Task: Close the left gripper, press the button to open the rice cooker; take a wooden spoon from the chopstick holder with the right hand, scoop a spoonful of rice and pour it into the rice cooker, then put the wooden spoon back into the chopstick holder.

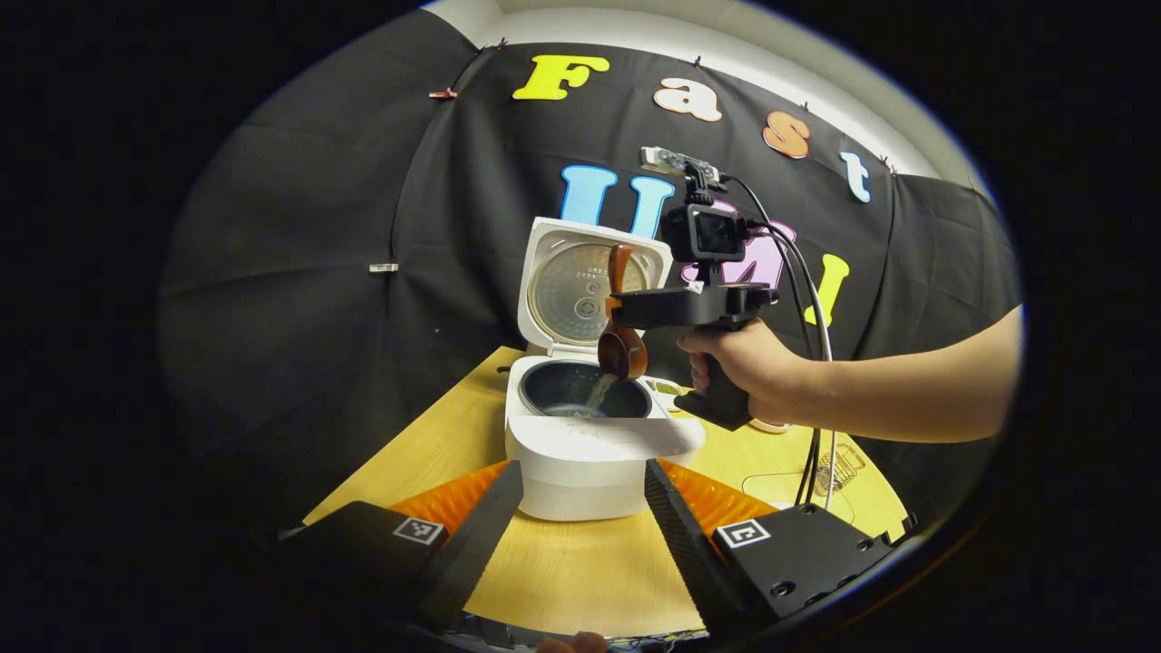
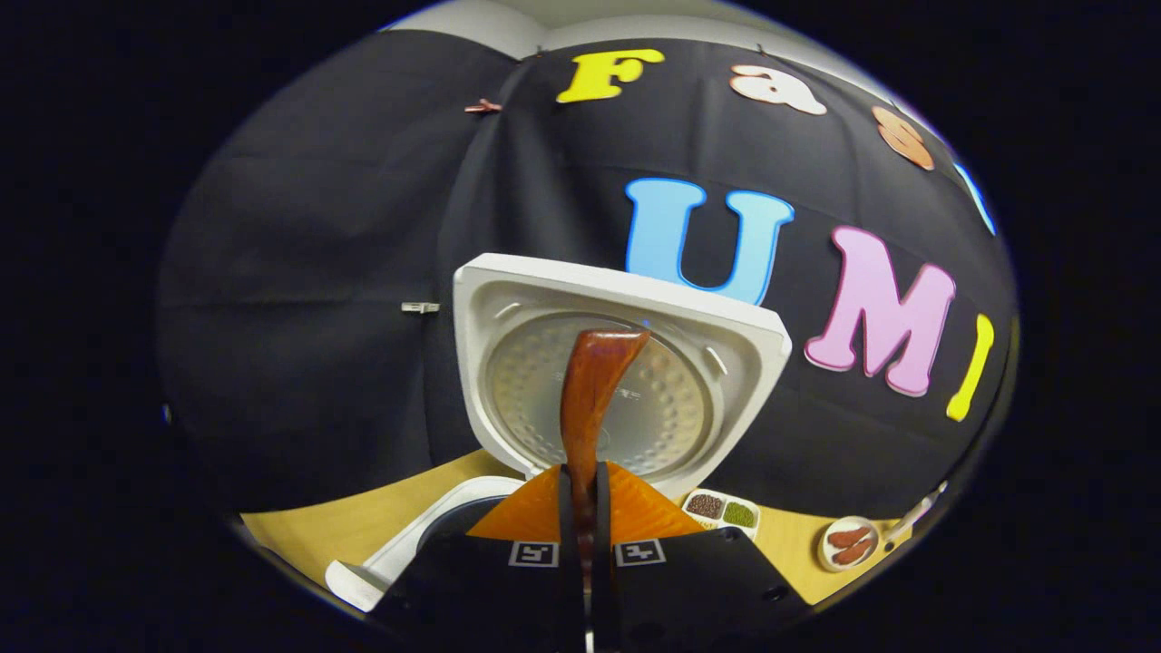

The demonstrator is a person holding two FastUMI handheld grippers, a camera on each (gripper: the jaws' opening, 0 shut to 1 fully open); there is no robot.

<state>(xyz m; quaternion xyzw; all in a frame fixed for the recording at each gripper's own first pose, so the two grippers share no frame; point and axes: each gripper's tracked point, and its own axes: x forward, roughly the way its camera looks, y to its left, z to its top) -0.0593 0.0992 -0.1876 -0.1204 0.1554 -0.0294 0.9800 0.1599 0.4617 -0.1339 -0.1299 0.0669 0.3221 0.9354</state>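
The white rice cooker (image 1: 594, 453) stands on the wooden table (image 1: 562, 580) with its lid (image 1: 580, 290) up and its dark inner pot (image 1: 558, 385) showing. A hand holds my right gripper (image 1: 626, 313) above the pot, shut on the handle of the brown wooden spoon (image 1: 622, 352). The spoon's bowl tilts down and rice streams from it into the pot. In the right gripper view the spoon handle (image 2: 590, 390) rises from between the closed fingers of my right gripper (image 2: 580, 476), in front of the raised lid (image 2: 735, 340). My left gripper (image 1: 583, 467) stands open before the cooker's front, holding nothing.
To the right of the cooker lie a small divided dish (image 2: 723, 511) with dark and green grains and a round plate (image 2: 848, 542). A wire holder (image 1: 839, 464) stands near the table's right edge. Black cables (image 1: 816, 363) hang from the right gripper.
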